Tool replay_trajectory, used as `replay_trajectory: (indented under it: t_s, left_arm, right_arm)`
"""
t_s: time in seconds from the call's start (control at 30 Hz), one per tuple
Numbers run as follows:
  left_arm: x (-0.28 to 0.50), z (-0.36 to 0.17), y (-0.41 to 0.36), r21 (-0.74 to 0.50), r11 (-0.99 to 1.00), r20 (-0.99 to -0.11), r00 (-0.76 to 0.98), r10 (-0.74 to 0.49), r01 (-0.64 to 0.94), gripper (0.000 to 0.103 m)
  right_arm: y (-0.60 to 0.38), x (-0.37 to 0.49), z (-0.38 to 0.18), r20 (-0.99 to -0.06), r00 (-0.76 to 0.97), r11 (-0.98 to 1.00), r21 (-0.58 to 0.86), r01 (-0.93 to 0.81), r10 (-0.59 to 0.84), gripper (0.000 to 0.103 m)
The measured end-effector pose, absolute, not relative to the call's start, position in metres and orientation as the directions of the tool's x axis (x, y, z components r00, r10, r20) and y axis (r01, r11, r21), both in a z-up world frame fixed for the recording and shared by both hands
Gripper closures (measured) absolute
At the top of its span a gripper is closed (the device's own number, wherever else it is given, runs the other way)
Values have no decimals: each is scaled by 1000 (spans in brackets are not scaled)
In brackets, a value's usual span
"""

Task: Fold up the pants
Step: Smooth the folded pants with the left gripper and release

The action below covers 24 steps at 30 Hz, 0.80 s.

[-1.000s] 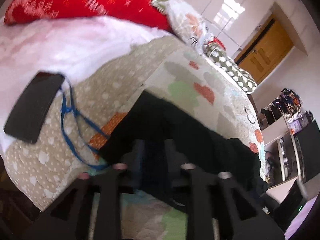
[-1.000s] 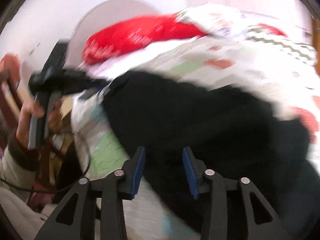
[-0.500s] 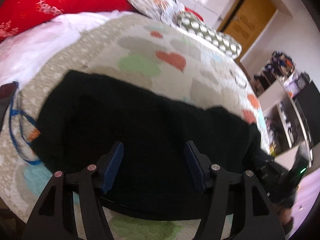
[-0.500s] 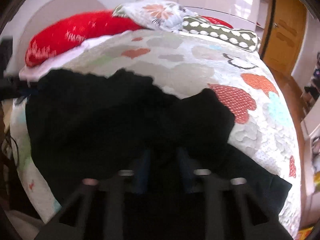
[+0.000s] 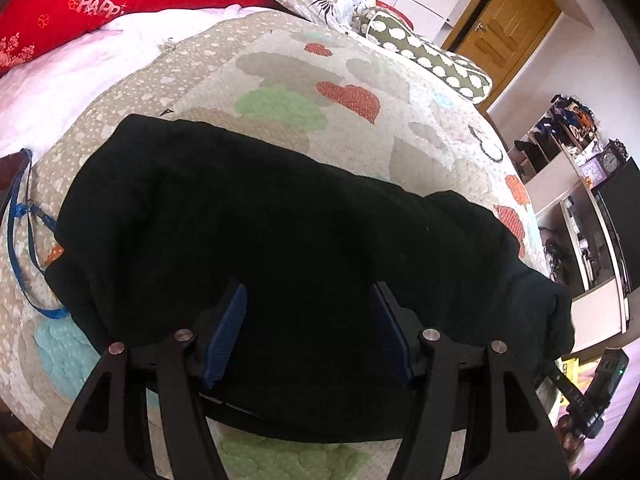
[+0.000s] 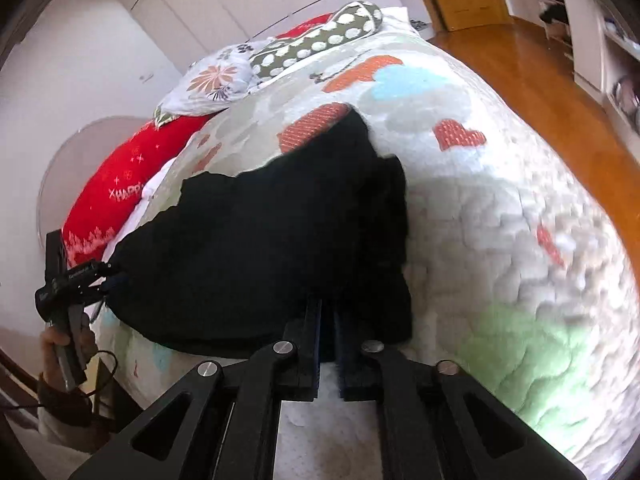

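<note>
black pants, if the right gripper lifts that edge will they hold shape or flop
Probably flop: the black pants lie rumpled with uneven edges on the quilt. The right gripper pinches only one edge, so the rest would likely drape and drag.

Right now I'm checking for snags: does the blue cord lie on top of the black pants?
No: the blue cord lies on the quilt beside the pants, at their left edge.

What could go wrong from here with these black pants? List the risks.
1. The right hand-held gripper looks nearly shut at the near edge of the black pants; it may pinch just one layer, so the fold drags unevenly.
2. The left hand-held gripper is open over the pants and holds nothing, so that end could slide on the quilt.
3. The blue cord lies beside the pants and could snag.
</note>
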<state>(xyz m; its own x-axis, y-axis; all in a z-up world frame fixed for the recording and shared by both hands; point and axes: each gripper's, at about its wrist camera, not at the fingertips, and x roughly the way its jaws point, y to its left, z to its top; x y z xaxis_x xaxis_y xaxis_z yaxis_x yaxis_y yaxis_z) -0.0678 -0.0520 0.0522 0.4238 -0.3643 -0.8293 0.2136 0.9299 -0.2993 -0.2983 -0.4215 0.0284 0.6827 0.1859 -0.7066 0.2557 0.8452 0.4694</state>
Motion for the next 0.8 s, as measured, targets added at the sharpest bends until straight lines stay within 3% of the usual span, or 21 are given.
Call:
replay_trajectory:
  t_s: [0.23, 0.43, 0.47, 0.53, 0.57, 0.6, 0.67, 0.8]
  left_arm:
    - [-76, 62, -43, -313, 926, -819, 434, -376, 212, 41]
    - [-75, 70, -21, -330, 928, -808, 456, -373, 174, 41]
    - [-75, 75, -14, -334, 928, -798, 474, -372, 165, 41]
    - [-72, 83, -1, -340, 930, -782, 507, -363, 141, 37]
    - [-69, 86, 7, -344, 931, -775, 522, -356, 123, 30]
    - [-66, 88, 15, -352, 931, -768, 537, -349, 102, 28]
    - [-60, 90, 34, -375, 926, -754, 565, -335, 48, 23]
    - [-51, 77, 63, -394, 918, -771, 559, -306, -41, 20]
  right_arm:
    - [-416, -305, 57, -683, 702, 876, 447, 181, 204, 101]
    - [-420, -316, 46, -765, 629, 894, 370, 254, 138, 103]
    - [-422, -319, 48, -764, 633, 891, 365, 269, 121, 97]
    - [-423, -322, 61, -726, 671, 883, 406, 235, 155, 95]
    - [-420, -321, 69, -701, 687, 885, 425, 190, 188, 88]
    - [-413, -318, 79, -678, 703, 892, 430, 140, 217, 65]
    - [-394, -307, 96, -631, 726, 903, 428, 35, 271, 34]
    - [-353, -257, 112, -600, 716, 909, 401, -116, 356, 34]
